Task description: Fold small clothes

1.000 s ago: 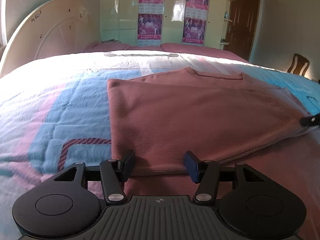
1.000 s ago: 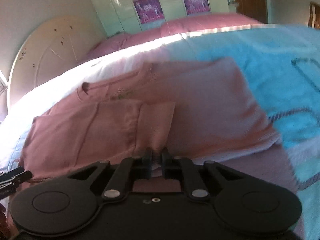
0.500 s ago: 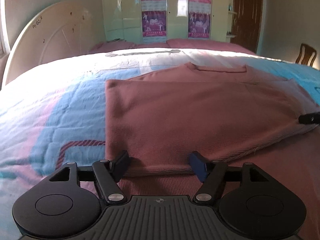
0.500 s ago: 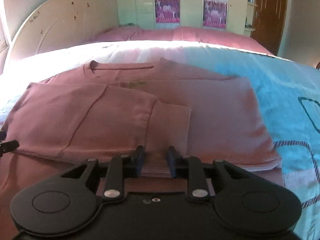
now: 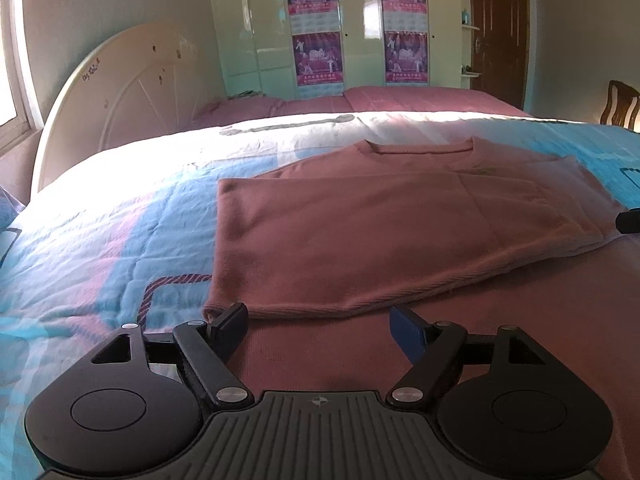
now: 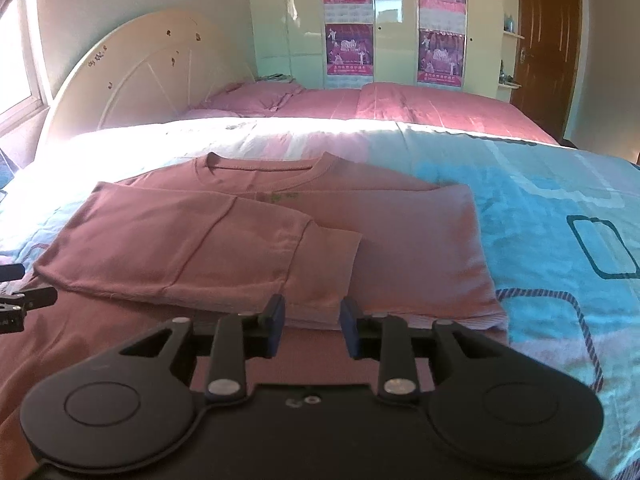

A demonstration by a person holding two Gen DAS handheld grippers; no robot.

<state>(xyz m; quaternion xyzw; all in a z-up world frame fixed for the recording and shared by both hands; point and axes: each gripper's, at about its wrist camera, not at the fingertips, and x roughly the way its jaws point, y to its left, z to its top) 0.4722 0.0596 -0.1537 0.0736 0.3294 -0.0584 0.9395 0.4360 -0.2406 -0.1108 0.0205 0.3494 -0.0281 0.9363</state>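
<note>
A dusty-pink long-sleeved top [image 5: 360, 232] lies flat on the bed, its left side and sleeve folded over the body; it also shows in the right wrist view [image 6: 224, 240]. Its neckline points toward the headboard. My left gripper [image 5: 320, 324] is open and empty, just short of the folded near edge. My right gripper [image 6: 312, 320] is open and empty, just before the folded sleeve cuff [image 6: 332, 256]. Each gripper's tip shows at the edge of the other's view.
The bed has a blue, pink and white patterned quilt [image 6: 560, 208] and a pink spread [image 6: 400, 100] beyond it. A cream headboard [image 5: 132, 100] stands at the left. Wardrobe doors with posters [image 5: 316, 20], a brown door [image 6: 548, 40] and a wooden chair [image 5: 622, 106] are behind.
My right gripper has opened and let go of the sleeve cuff, which now lies on the top. Both grippers have drawn back slightly; the left jaws have opened wider.
</note>
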